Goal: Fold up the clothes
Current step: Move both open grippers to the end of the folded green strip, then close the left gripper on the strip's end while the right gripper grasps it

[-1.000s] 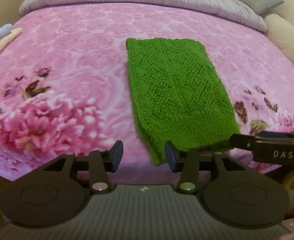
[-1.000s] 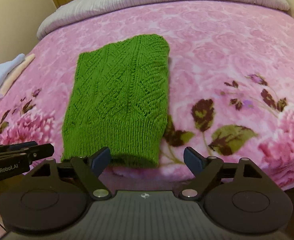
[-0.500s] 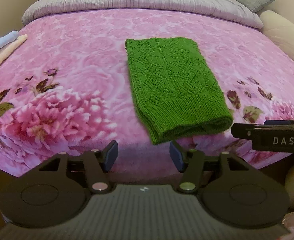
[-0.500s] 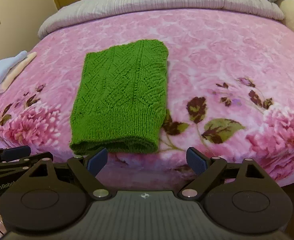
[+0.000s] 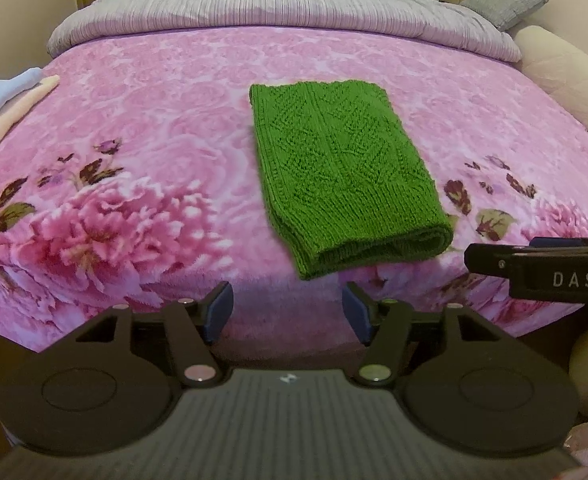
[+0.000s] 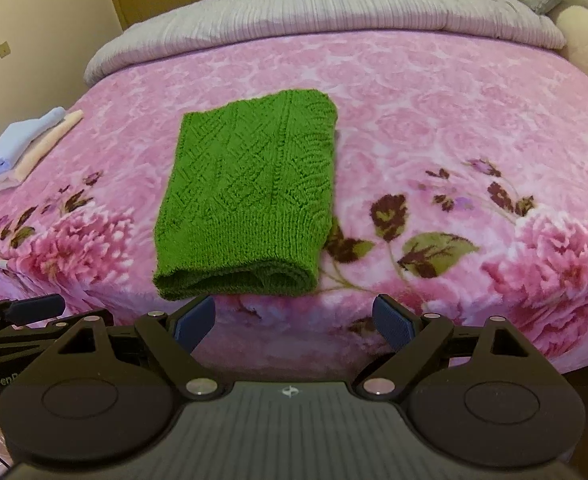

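Green knit point(image 5: 342, 172) lies folded – left gripper point(image 5: 287, 312) opening, empty

A green knitted garment point(image 6: 249, 200) lies folded into a neat oblong on the pink flowered blanket point(image 6: 454, 120) of the bed, its rolled end near the bed's front edge. The right tongs point(image 6: 294, 322) hang just off that edge, blue pads apart with nothing between them. A small stack of folded cloths point(image 6: 25, 146) sits far left; the left tongs point(image 6: 33, 308) poke in beside.
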Motion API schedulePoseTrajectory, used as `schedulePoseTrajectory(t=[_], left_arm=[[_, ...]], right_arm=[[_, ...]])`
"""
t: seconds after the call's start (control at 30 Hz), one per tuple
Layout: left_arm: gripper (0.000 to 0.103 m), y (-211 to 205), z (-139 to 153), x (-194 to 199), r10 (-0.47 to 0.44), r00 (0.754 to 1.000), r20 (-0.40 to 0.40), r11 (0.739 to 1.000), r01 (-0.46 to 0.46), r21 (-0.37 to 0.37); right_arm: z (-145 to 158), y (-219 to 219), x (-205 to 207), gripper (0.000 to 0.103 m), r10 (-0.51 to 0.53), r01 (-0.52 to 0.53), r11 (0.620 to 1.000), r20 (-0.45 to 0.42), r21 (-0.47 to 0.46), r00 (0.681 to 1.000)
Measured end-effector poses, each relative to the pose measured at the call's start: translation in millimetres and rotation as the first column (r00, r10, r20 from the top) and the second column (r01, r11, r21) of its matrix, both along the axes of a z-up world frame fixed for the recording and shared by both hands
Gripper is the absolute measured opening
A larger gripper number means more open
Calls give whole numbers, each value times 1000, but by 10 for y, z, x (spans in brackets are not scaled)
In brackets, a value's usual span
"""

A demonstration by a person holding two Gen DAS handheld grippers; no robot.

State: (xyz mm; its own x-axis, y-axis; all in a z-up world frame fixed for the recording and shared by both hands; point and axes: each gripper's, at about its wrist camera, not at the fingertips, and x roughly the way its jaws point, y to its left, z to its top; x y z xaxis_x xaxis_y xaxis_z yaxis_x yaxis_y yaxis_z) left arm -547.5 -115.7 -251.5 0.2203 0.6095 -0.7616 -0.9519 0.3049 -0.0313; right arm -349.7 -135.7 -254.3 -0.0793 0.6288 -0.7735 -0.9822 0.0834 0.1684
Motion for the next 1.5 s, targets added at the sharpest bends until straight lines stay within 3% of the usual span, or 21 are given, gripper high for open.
schedulePoseTrajectory(t=[0.13, 0.27, 0.4, 0.63, 0.93, 1.07, 1.1, 1.3, 1.4, 1.5], left_arm=[[61, 29, 21, -30, -7, 999, 33, 1000, 7, 4], [66, 195, 43, -222, 5, 983, 185, 1000, -1, -21], [65, 460, 3, -434, 47, 930, 365, 996, -18, -84], [65, 1093, -370, -576, 174, 797, 579, 961, -7, -278], [64, 1682, -931, -660, 356, 701, 618, 891, -56, -450], [63, 1819, -1016, -603, 360, 667, 652, 886, -27, -462], [58, 1853, -1036, -587, 361, 658, 661, 885, -19, -465], [52, 2097, -1116, -412, 332, 664, 670, 887, 22, -461], [50, 2163, -1150, -393, 321, 652, 687, 887, 46, -459], [45, 2228, -1196, -397, 310, 642, 701, 886, 72, -458]], right_arm=[[39, -14, -1, 88, -4, 4, 1000, 6, 11, 1000], [110, 2, 62, 88, -10, 11, 999, -18, 48, 1000], [118, 69, 234, 88, -38, 45, 996, -98, 72, 994], [-134, 387, 581, 88, -90, 102, 994, -257, 34, 962], [-642, 1000, 933, 88, -137, 138, 990, -492, -35, 860], [-867, 1187, 1052, 86, -154, 146, 987, -584, -61, 797], [-911, 1227, 1079, 83, -156, 149, 987, -604, -63, 781], [-1109, 1482, 1216, 81, -147, 168, 985, -712, -42, 686], [-1195, 1649, 1241, 81, -119, 154, 988, -741, -21, 661], [-1221, 1801, 1210, 81, -75, 125, 992, -747, 12, 661]])
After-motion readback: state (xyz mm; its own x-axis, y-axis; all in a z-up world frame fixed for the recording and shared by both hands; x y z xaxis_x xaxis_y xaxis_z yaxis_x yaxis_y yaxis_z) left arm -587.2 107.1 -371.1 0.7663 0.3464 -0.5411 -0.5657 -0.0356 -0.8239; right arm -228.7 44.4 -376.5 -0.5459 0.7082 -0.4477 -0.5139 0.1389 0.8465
